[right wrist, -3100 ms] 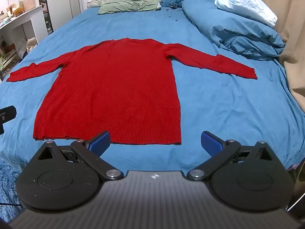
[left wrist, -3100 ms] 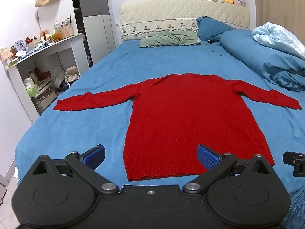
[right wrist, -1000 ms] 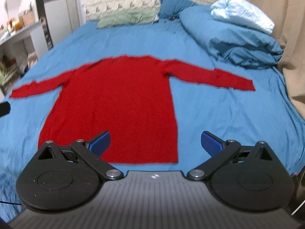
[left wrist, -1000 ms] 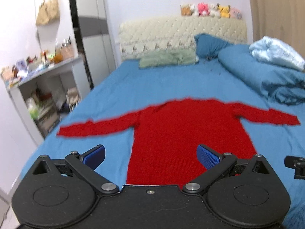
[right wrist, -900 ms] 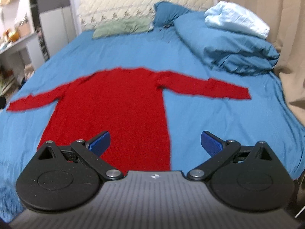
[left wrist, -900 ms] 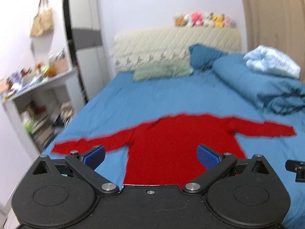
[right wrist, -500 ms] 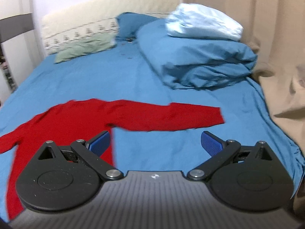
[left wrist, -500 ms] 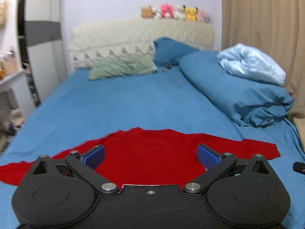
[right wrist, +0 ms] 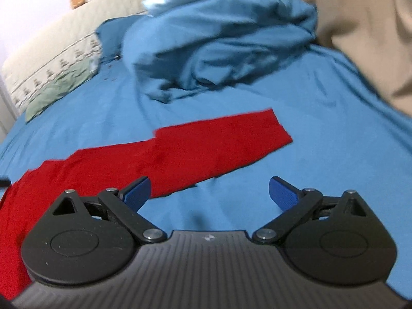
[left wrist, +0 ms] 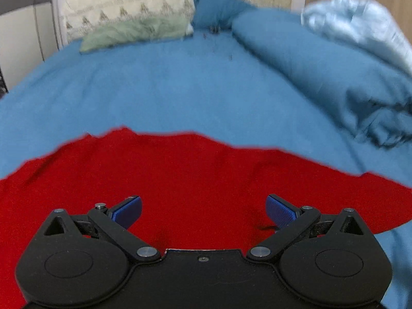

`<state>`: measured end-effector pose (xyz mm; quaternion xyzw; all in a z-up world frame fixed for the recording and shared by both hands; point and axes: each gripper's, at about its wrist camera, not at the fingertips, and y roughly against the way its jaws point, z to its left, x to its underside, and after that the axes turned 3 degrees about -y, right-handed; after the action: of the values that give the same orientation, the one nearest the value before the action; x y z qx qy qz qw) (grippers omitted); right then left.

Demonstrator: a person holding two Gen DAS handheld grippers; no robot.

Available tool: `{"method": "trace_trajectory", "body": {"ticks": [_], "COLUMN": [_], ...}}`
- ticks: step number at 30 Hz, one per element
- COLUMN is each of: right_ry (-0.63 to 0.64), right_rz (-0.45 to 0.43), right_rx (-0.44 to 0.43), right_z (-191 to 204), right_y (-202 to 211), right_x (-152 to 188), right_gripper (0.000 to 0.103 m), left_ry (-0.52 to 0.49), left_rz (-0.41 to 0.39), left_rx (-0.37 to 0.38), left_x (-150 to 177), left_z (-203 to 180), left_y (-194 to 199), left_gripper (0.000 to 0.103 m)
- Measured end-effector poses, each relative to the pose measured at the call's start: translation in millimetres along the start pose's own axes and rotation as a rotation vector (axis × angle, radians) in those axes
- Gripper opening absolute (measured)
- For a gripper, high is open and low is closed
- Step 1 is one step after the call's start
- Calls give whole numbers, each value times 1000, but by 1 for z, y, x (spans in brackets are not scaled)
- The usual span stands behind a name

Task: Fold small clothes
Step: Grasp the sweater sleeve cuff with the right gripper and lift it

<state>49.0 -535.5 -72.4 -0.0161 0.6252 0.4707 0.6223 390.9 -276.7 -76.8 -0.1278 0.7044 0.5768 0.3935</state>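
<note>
Sweater (left wrist: 195, 180), a red knit lying flat on the blue bed (left wrist: 180, 87), probably handles soft, light and limp; grip the sleeve (right wrist: 221, 139) at its cuff edge, as both left gripper (left wrist: 203, 209) and right gripper (right wrist: 209, 193) have jaws wide and empty.

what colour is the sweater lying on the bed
Solid red sweater, spread on the blue bedsheet. The left wrist view shows it best.

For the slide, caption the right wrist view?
Open right gripper nears the red sweater sleeve, flat on the blue bedsheet.
</note>
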Motion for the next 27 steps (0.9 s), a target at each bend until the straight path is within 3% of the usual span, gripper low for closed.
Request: {"method": "trace_trajectory", "body": {"ticks": [3,9,14,17,22,27], "right_ry": [-67,-218,-243,-270,-241,-130], "right_rz": [10,-22,-38,-37,-37,-92], "right_rx": [21,37,96,108,77,-107], "right_z": [-10,-32,-33,-36,-22,47], "right_y": [-33,-75,-93,-96,-84,-45], "right_x": [2,0,-8,-12,-28,-63], "right_gripper": [98,71,33,22,20,20], "left_ry": [-46,-111,-95,-97,-106,-97], "left_rz": [23,57,111,116,19,-37], "left_rx": [-12,-42,-33,-19,-71,-30], "left_x": [0,-1,4,4,0,-6], "left_z": [-11,-26,-25,-20,6,67], "left_y": [-27,-72,-98,-95,-56,-2], "left_gripper": [103,103,103,103,103,103]}}
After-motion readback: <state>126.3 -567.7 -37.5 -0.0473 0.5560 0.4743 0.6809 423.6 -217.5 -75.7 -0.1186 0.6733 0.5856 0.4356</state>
